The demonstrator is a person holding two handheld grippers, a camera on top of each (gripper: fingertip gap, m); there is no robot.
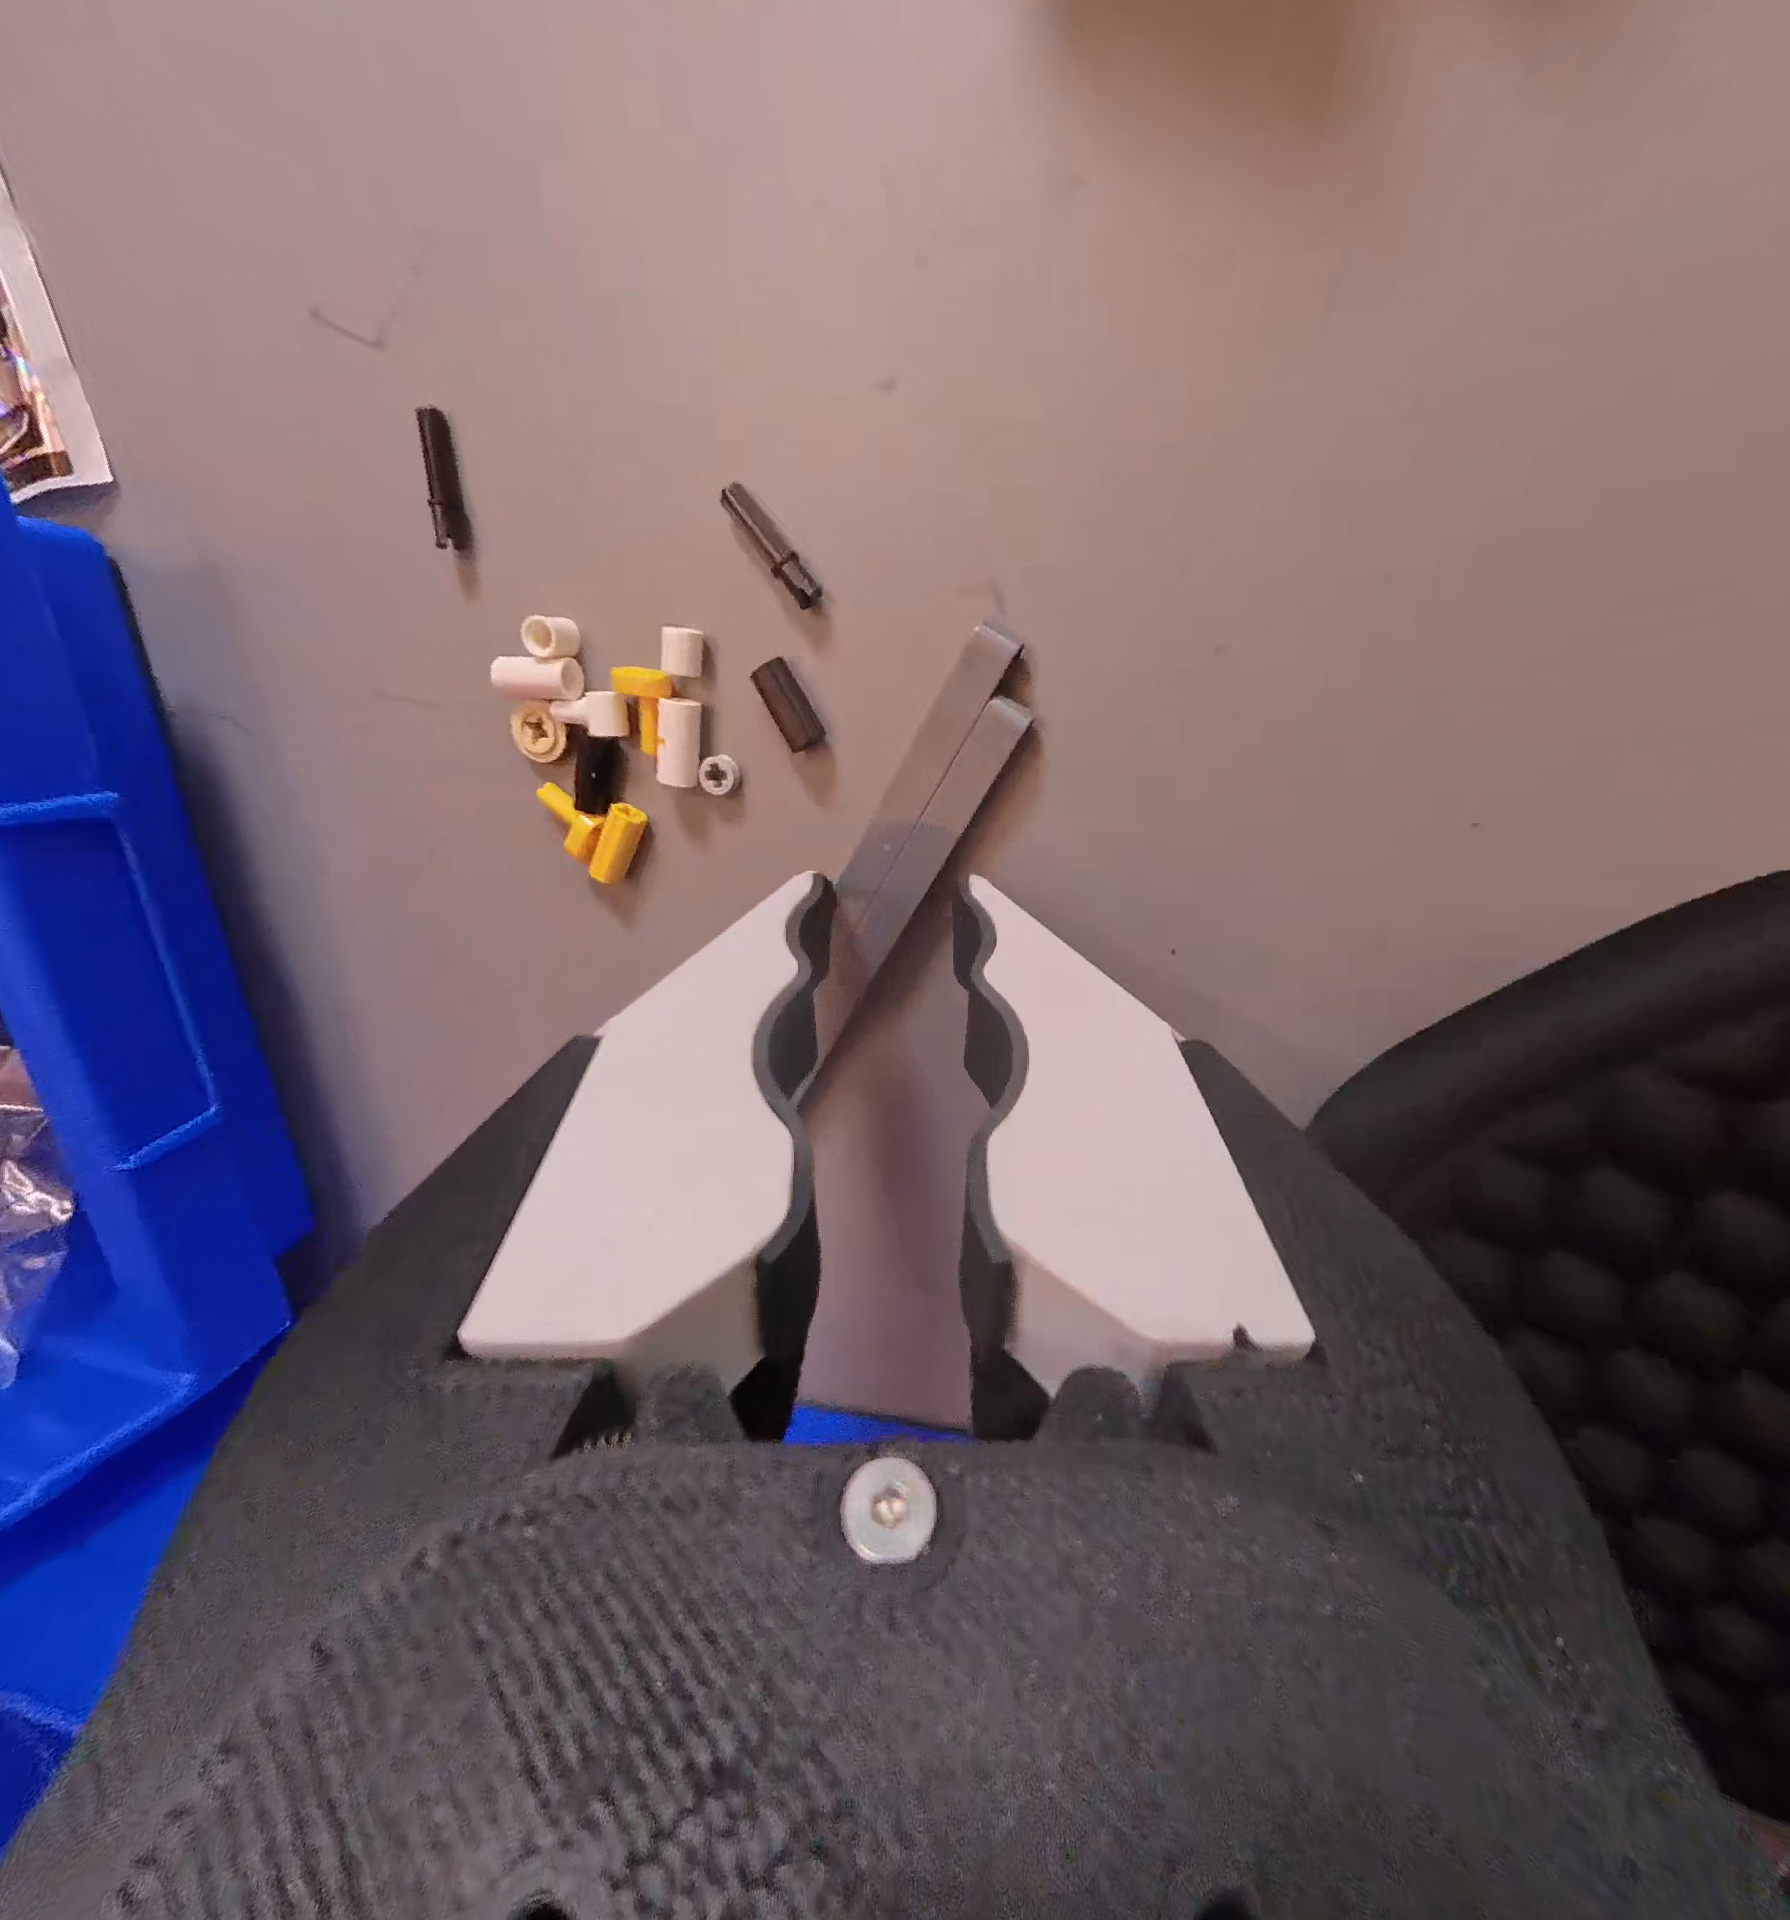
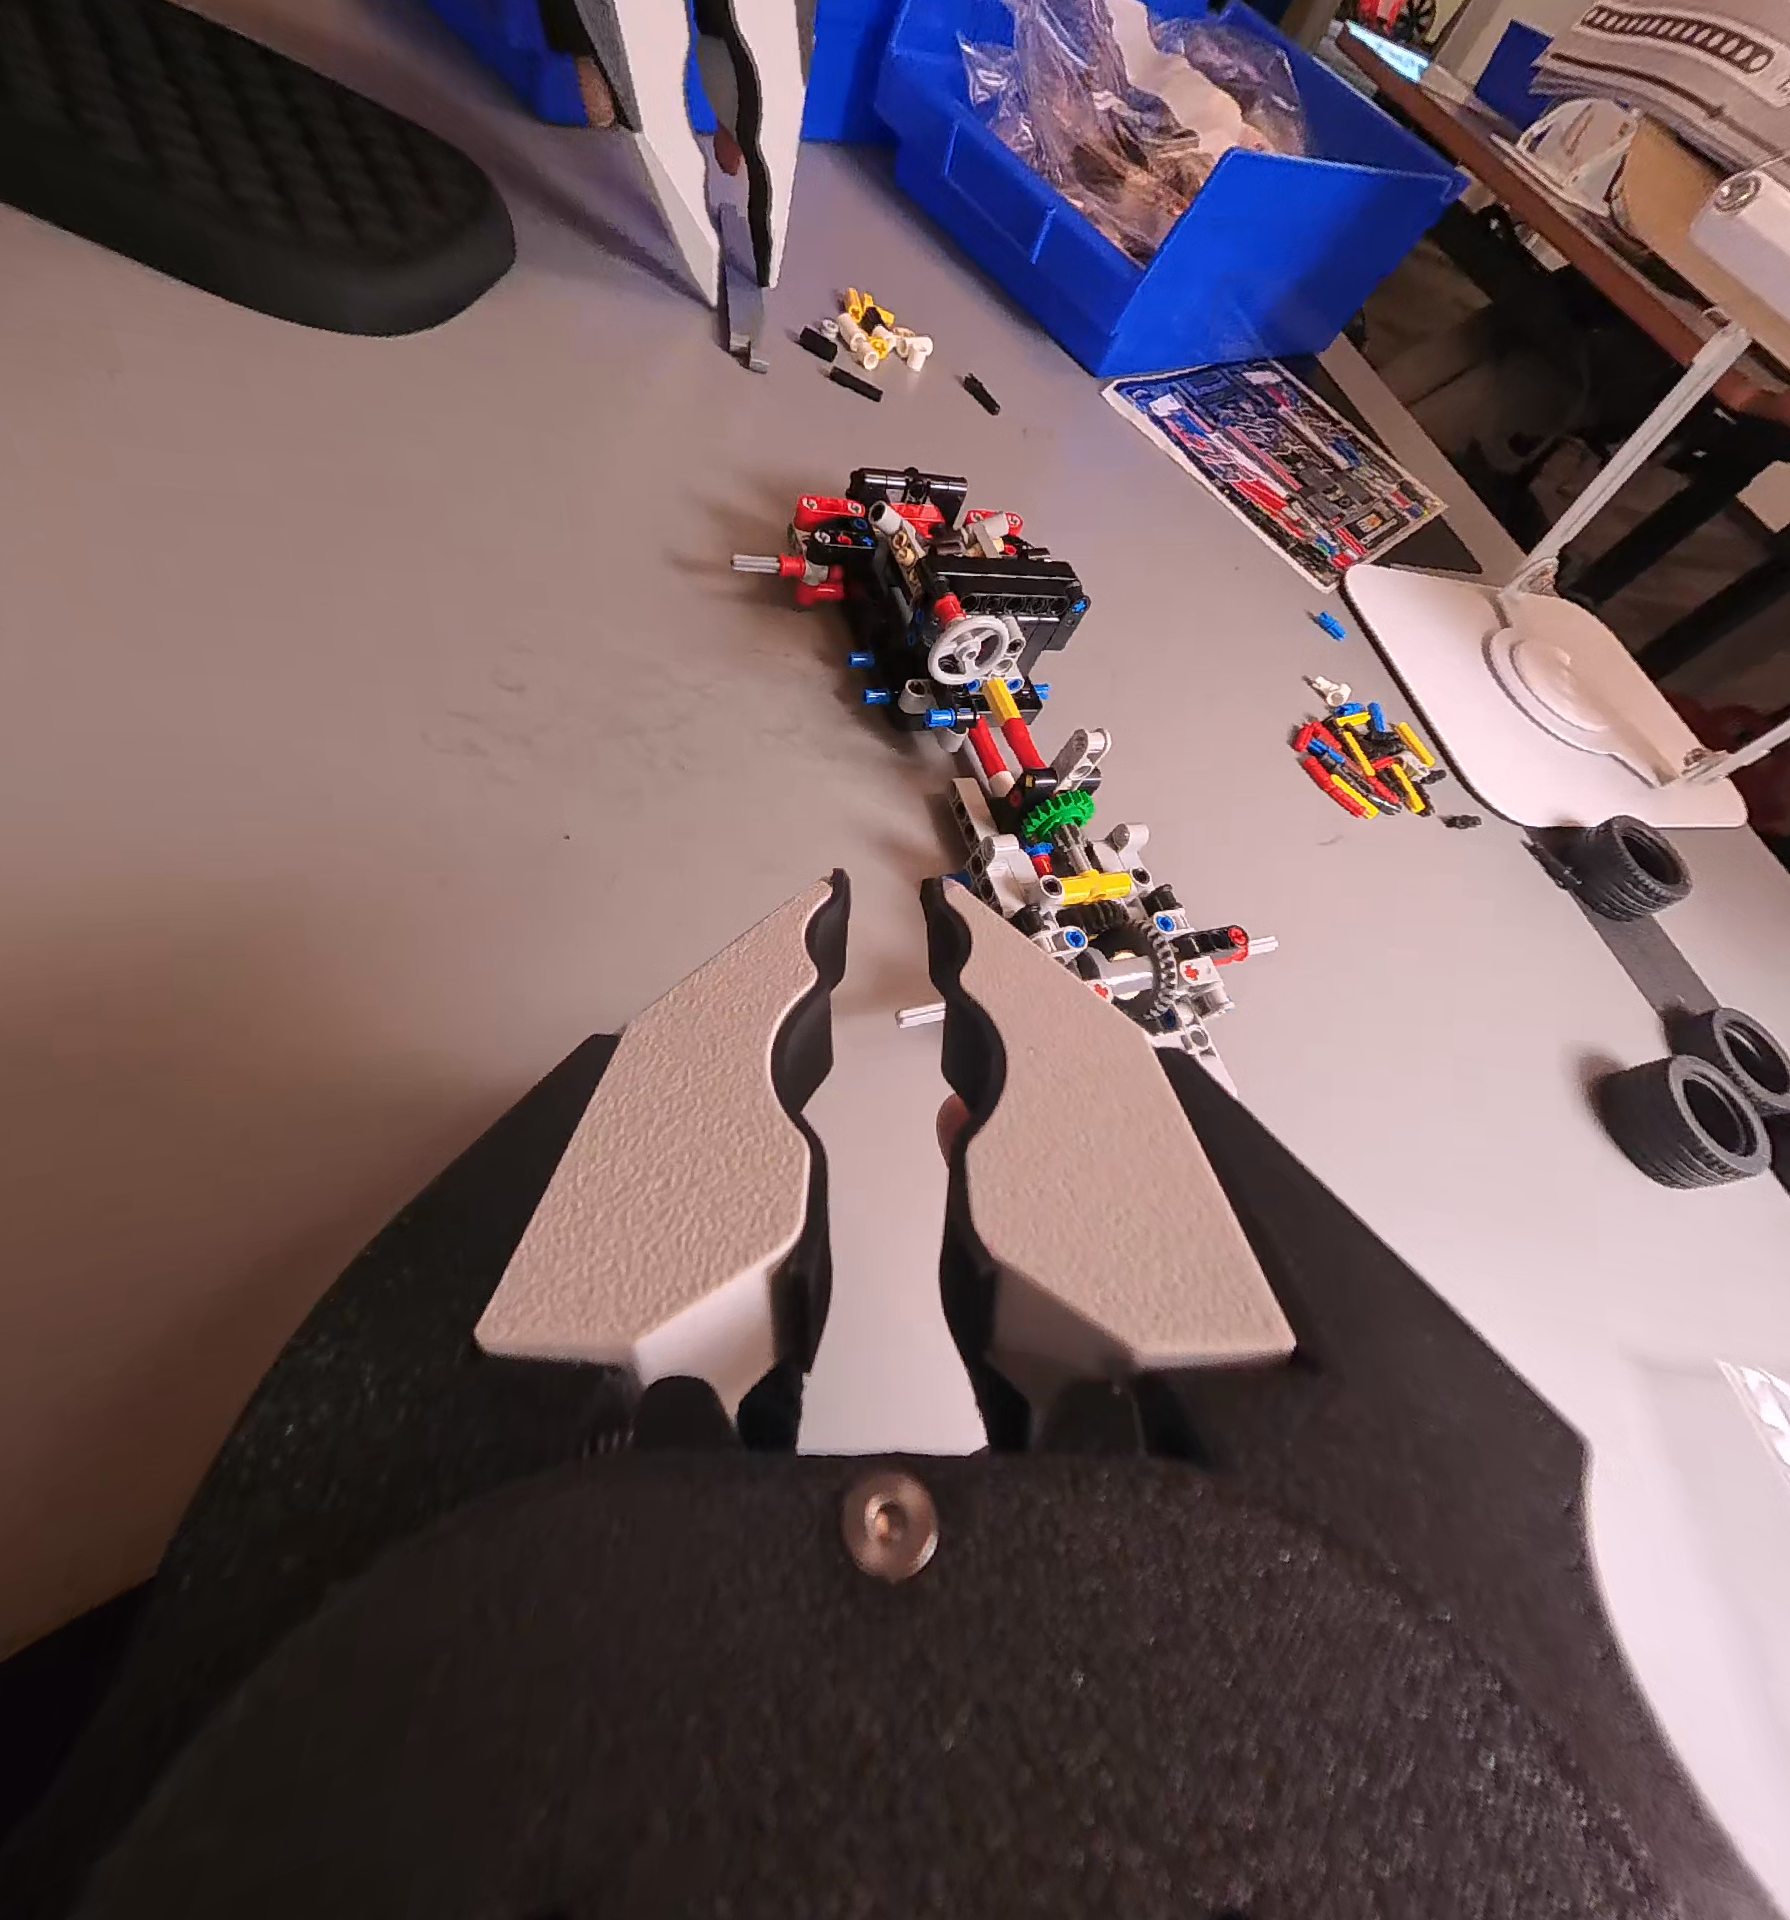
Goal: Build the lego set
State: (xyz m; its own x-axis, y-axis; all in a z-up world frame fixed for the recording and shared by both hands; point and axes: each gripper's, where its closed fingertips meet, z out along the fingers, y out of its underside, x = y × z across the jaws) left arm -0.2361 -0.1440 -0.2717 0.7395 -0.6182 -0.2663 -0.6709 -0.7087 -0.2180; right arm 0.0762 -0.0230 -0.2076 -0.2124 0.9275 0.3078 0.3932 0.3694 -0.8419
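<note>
Chassis (image 2: 984,727) lies mid-table (image 2: 351,675). Beyond it, a small pile (image 1: 610,727) sits beside the beam (image 1: 932,790) held between the left gripper (image 1: 891,914) fingers. Bin (image 2: 1234,239) stands behind the pile; sticker sheet (image 2: 1275,468) before the bin. Right of the chassis: pin pile (image 2: 1369,758), then tyres (image 2: 1701,1101).
</note>
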